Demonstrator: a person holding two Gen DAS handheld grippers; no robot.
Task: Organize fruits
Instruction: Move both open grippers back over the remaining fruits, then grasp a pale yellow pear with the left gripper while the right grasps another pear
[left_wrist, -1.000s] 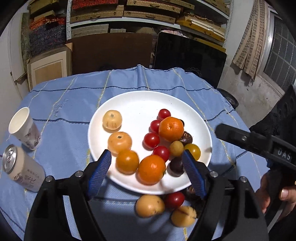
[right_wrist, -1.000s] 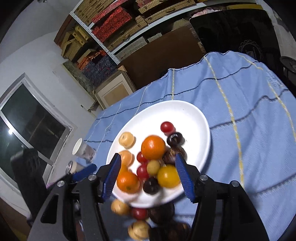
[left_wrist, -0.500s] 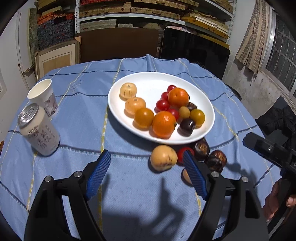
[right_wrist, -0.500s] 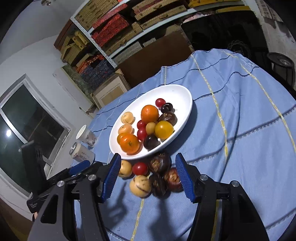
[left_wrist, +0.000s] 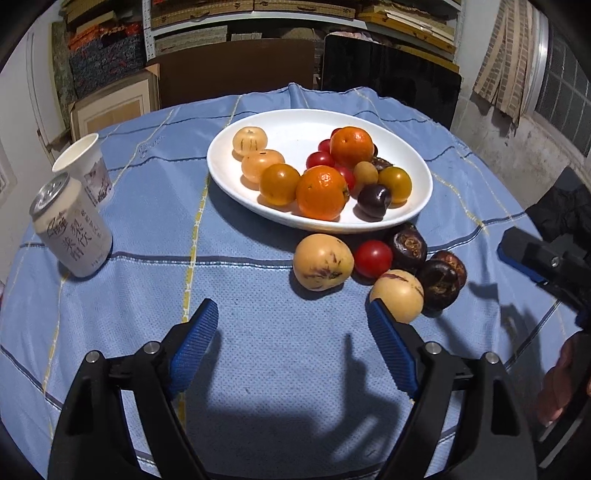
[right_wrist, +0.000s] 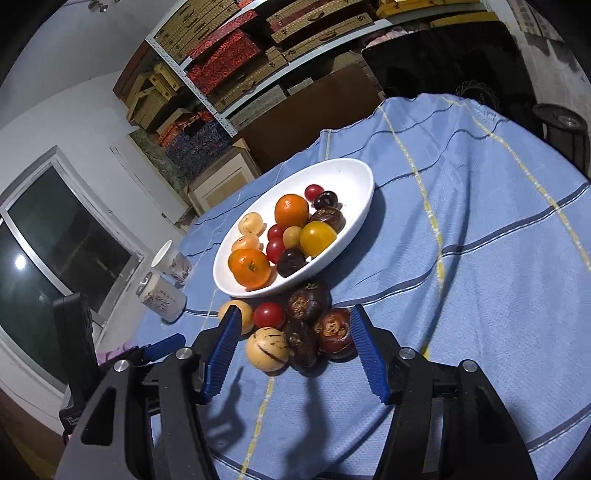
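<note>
Fruit sits beside the plate (left_wrist: 413, 218) rim. Bare cloth (left_wrist: 258, 350) lies under the left gripper (left_wrist: 291, 345), jaws opening, empty. Right gripper (right_wrist: 291, 350) is open, empty.

We see a white oval plate (left_wrist: 413, 206) beyond our fingertips, holding two oranges (left_wrist: 321, 192), red cherry tomatoes (left_wrist: 319, 159), yellow and pale fruits and a dark plum (left_wrist: 373, 199). Nearer our fingers, on the cloth against the plate's near rim, lie two yellow streaked fruits (left_wrist: 323, 262), one red tomato (left_wrist: 373, 258) and three dark brown wrinkled fruits (right_wrist: 334, 334), none between the fingers.
</note>
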